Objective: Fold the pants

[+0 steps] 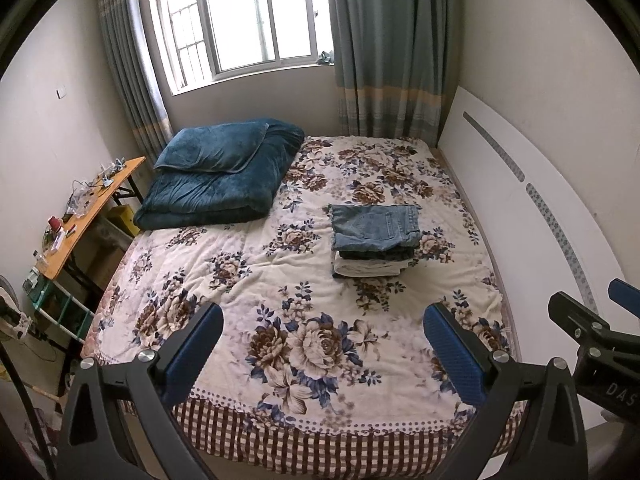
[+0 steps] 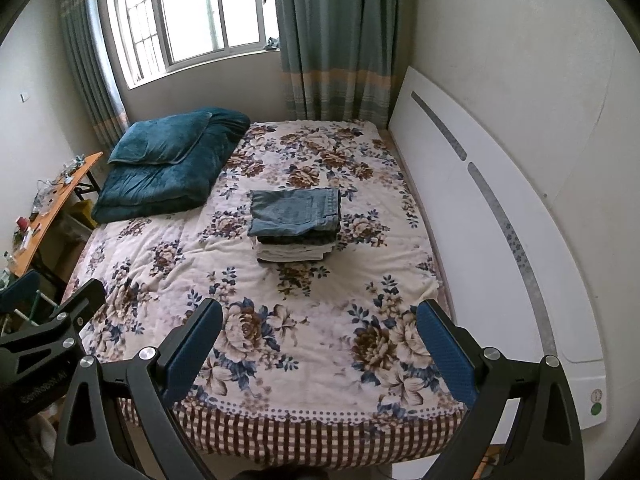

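Note:
A stack of folded pants lies on the floral bedspread, right of the middle of the bed, with blue jeans on top and darker and white pairs under them. It also shows in the right wrist view. My left gripper is open and empty, held above the near end of the bed, well short of the stack. My right gripper is open and empty too, beside the left one. Its fingers show at the right edge of the left wrist view.
A folded teal blanket with a pillow lies at the far left of the bed. A white headboard runs along the right side. A wooden side table with small items stands on the left. A window and curtains are behind.

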Available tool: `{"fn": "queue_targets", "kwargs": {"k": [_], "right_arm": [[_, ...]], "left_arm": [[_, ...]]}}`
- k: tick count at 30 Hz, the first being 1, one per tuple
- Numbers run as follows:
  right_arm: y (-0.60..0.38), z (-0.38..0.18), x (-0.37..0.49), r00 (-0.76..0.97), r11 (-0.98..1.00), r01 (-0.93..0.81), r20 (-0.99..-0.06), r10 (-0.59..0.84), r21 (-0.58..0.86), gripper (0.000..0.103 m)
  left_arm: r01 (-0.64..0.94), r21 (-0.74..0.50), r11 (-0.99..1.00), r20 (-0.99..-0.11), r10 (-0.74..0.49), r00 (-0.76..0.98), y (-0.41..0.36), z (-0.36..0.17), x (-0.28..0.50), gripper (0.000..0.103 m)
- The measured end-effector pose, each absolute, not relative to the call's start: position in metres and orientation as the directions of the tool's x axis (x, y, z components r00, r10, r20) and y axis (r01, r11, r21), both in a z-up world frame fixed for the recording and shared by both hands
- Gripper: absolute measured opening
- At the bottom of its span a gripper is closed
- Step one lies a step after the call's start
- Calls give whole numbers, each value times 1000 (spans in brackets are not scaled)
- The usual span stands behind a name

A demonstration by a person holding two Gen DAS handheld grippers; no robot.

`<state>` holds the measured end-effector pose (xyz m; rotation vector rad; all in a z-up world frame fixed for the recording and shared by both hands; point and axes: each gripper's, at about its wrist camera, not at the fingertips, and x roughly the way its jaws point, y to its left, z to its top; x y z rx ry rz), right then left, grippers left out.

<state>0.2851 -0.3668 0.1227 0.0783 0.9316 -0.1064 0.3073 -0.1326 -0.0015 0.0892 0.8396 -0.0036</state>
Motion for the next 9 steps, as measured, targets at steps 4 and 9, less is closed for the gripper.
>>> {"fn": "queue_targets", "kwargs": {"k": [4, 9], "right_arm": [[-365, 124, 286, 595, 992, 121, -802, -53, 24, 99], [-364, 124, 285, 594, 992, 121, -802, -55, 21, 99]], "left_arm": [[38, 78, 996, -742, 32, 670, -131, -2, 305, 102], [37, 77, 996, -736, 31, 676, -130, 0, 306, 102]]}}
